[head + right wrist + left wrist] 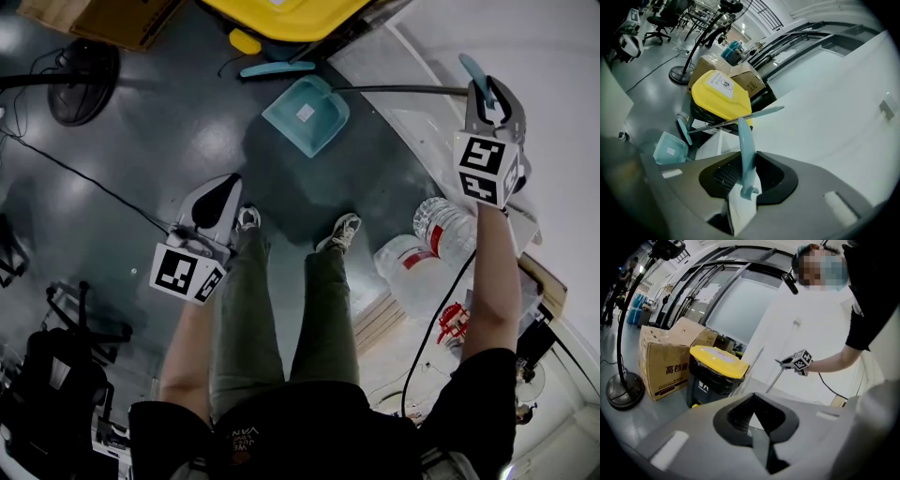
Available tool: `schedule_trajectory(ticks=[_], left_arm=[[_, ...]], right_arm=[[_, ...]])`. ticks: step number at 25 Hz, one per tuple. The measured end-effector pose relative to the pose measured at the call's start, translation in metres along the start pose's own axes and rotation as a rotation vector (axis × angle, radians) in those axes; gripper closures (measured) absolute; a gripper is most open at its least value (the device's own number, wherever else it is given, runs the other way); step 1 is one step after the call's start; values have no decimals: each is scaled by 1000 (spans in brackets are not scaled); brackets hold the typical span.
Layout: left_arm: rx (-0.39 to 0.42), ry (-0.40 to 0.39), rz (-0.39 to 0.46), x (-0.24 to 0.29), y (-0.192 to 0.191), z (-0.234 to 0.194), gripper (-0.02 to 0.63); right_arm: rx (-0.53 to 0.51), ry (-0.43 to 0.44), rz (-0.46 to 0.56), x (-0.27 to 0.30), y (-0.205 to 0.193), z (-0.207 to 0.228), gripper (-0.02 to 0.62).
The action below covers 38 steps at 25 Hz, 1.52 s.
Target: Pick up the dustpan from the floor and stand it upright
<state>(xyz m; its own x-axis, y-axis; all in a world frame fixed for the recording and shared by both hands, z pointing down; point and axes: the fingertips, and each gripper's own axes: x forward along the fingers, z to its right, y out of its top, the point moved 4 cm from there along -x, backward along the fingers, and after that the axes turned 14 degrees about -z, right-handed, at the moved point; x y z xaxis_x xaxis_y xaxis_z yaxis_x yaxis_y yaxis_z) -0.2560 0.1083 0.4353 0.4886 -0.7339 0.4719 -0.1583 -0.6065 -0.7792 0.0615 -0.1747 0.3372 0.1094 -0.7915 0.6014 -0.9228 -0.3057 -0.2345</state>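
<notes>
Jaws of the right gripper (489,94) clamp the teal handle (744,154) atop a dark pole (403,90). From there the pole runs toward nine o'clock to the dustpan (305,114), low on the floor (141,131). Left gripper (223,192), closed and empty, sits well apart at seven o'clock from the dustpan.

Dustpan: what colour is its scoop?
Light teal. The dustpan shows best in the head view.
</notes>
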Motion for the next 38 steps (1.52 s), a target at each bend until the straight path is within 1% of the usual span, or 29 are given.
schedule_trajectory(ticks=[4,9,13,17,21,25,31,34,36,38], left_arm=[[4,-6,-3,5,3,1,552],[7,-12,-3,10,6,4,552],[10,-13,-7,9,6,2,552],[6,-17,-13,13,5,5,552],[6,-27,-16,17,6,10,552],[11,-34,-12,20,12,14,552],[25,-53,-12,24,21,22,552],[20,-60,1,21,32,30,552],[25,-59,16,19,44,35,552],[40,-58,26,16,56,41,552]], right_arm=[[4,-13,-1,0,-1,4,508],[-23,-43,1,-6,-5,4,506],[5,-49,-4,-5,-10,7,503],[25,-44,21,-11,-10,0,499],[90,-1,67,-25,-7,-11,499],[144,36,70,-39,-11,-21,492],[162,94,78,-56,-18,-44,477],[164,133,88,-64,-22,-56,469],[185,165,93,-67,-24,-61,456],[209,189,106,-71,-28,-66,410]])
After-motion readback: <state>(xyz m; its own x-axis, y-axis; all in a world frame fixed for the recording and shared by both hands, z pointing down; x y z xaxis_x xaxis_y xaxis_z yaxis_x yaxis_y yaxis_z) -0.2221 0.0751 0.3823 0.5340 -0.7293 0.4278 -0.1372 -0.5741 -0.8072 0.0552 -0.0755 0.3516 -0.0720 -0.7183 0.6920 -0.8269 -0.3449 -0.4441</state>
